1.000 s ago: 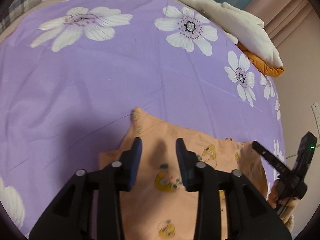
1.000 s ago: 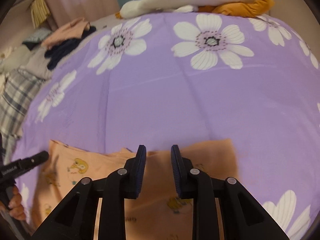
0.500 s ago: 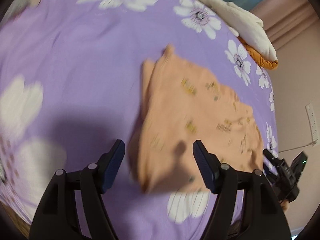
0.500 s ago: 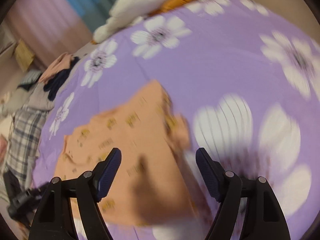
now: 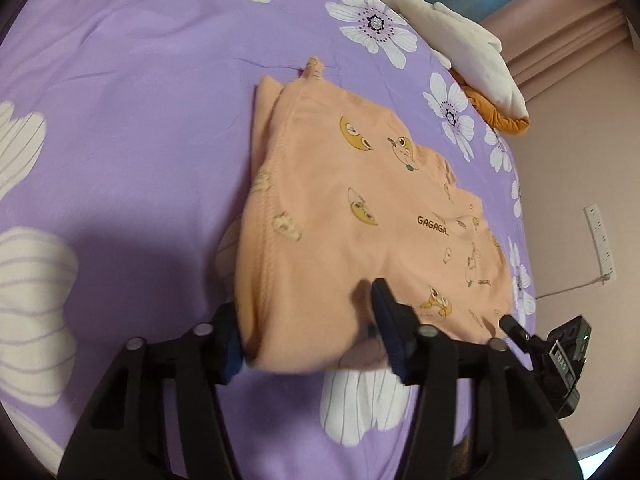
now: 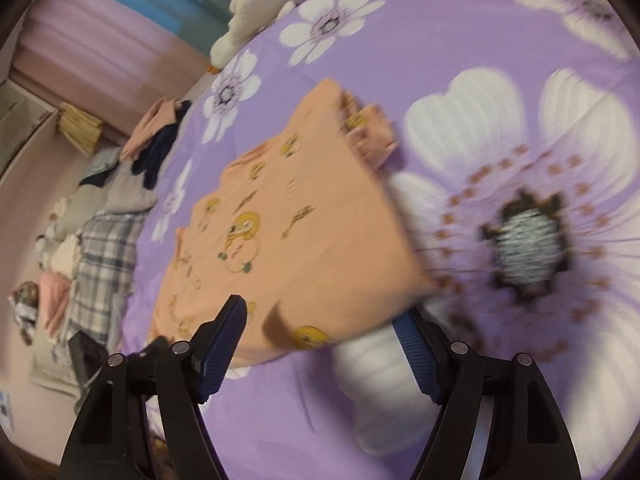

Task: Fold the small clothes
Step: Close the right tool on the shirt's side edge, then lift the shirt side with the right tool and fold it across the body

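So both tools are backing off now: 1 second back they were nearly closed right over the peach printed garment, and now the left tool and right tool are gaping wide, gripping nothing, hovering low at its near edge. It's lying folded on the purple flowered bedspread, so that fold is looking done.

A purple bedspread with white flowers covers the bed. At its far edge lies a cream and orange plush toy. A power strip hangs on the right wall. A heap of clothes lies far left, beside pink curtains.
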Demonstrator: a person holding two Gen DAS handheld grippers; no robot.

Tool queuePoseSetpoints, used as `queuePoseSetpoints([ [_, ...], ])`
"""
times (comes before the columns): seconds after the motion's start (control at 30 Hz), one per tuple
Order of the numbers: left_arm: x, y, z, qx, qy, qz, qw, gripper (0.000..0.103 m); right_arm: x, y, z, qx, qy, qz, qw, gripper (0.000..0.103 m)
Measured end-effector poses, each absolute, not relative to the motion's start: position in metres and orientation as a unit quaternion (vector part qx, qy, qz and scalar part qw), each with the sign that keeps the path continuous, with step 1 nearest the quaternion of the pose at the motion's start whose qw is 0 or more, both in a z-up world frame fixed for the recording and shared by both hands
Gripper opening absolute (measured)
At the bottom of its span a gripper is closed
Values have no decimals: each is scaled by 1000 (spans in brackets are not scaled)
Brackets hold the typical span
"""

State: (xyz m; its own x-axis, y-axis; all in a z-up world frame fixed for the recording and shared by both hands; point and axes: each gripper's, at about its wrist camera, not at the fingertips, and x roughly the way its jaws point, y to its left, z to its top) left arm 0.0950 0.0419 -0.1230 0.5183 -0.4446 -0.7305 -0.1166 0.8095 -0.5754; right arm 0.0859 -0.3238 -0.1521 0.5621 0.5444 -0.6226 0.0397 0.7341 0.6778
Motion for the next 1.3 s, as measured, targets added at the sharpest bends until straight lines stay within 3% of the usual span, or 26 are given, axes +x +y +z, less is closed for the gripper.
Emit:
queuePoseSetpoints([
  [0.07, 104, 39, -129, -299, 484, -105, 816, 27, 97, -317, -153, 328, 429, 150, 828, 77],
  [0.13, 107, 41, -133, -316, 482, -105, 810, 19, 106, -312, -151, 332, 417, 151, 832, 71],
  [0.2, 104, 41, -130, -316, 479, -102, 812, 15, 115, -310, -153, 345, 409, 140, 833, 53],
  [0.23, 101, 41, -126, -314, 477, -101, 815, 12, 120, -309, -155, 346, 407, 129, 835, 26],
  [0.27, 97, 41, -123, -314, 475, -98, 817, 11, 122, -308, -157, 341, 410, 118, 837, 14],
  [0.4, 72, 35, -94, -297, 446, -114, 836, 11, 107, -305, -138, 317, 380, 119, 861, 12],
  [0.63, 32, 4, -86, -268, 473, -137, 828, 11, 59, -328, -102, 301, 350, 88, 883, 11],
  [0.73, 25, -12, -85, -211, 477, -128, 844, 13, 45, -333, -92, 270, 338, 65, 899, 11],
  [1.03, 20, 3, -82, -182, 470, -84, 860, 25, 51, -312, -82, 194, 332, 33, 923, 11],
  [1.3, 6, 40, -69, -158, 434, 7, 887, 42, 46, -274, -49, 109, 293, 67, 947, 11],
])
